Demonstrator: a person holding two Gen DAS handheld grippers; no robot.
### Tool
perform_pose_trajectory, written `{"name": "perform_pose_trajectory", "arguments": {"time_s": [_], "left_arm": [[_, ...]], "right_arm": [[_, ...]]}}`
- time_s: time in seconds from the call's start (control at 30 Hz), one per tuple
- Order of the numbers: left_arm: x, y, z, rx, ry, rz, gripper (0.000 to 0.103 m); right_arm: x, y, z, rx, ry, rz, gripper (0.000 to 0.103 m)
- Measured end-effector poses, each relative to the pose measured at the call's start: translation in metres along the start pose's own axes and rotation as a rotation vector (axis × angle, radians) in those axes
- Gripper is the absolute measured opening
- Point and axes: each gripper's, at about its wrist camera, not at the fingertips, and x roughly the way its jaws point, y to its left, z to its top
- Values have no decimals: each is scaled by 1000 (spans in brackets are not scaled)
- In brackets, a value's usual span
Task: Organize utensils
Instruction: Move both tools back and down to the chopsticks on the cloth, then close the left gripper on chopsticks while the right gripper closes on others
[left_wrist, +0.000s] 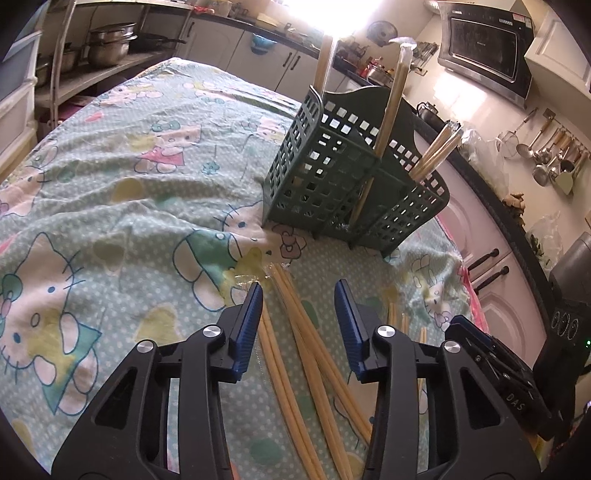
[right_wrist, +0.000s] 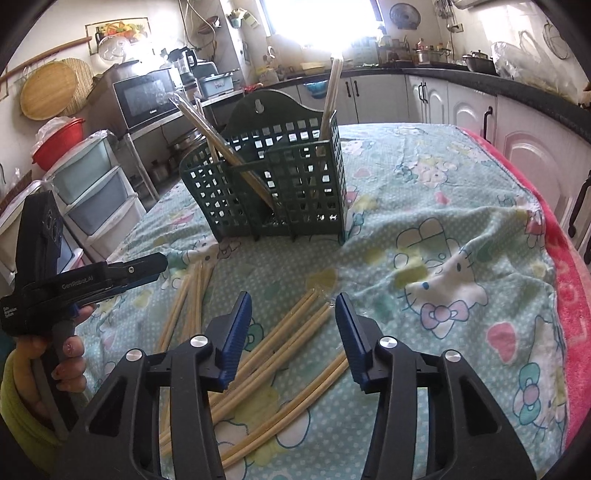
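I'm looking across a kitchen with a bright window (right_wrist: 314, 22) blazing white at the back, white cabinets (right_wrist: 432, 96) under a dark countertop (right_wrist: 480, 79), a microwave (right_wrist: 146, 96) on a shelf and plastic drawers (right_wrist: 99, 192) at left.

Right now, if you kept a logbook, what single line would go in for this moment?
left gripper: open, empty | right gripper: open, empty | loose chopsticks: on cloth | green caddy: upright, some chopsticks inside

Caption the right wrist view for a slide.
Open right gripper above loose pale bamboo chopsticks on cartoon-print tablecloth, facing dark green plastic lattice utensil basket.
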Motion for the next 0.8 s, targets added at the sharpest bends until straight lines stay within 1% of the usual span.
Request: {"name": "perform_pose_trajectory", "arguments": {"time_s": [0.07,0.27,0.47,0.6,0.8], "left_arm": [[3,0,0,4,6,4,29],[15,0,3,3,30,15,25],[25,2,8,5,49,17,25],[33,2,6,10,71,17,25],[43,2,8,11,86,25,25]], "right_arm": [[6,0,2,-1,14,8,41],[31,-3,9,0,72,14,40],[60,-9,16,-11,141,-25,40],[72,-17,17,3,174,-20,40],[78,-20,18,8,178,-22,27]]}}
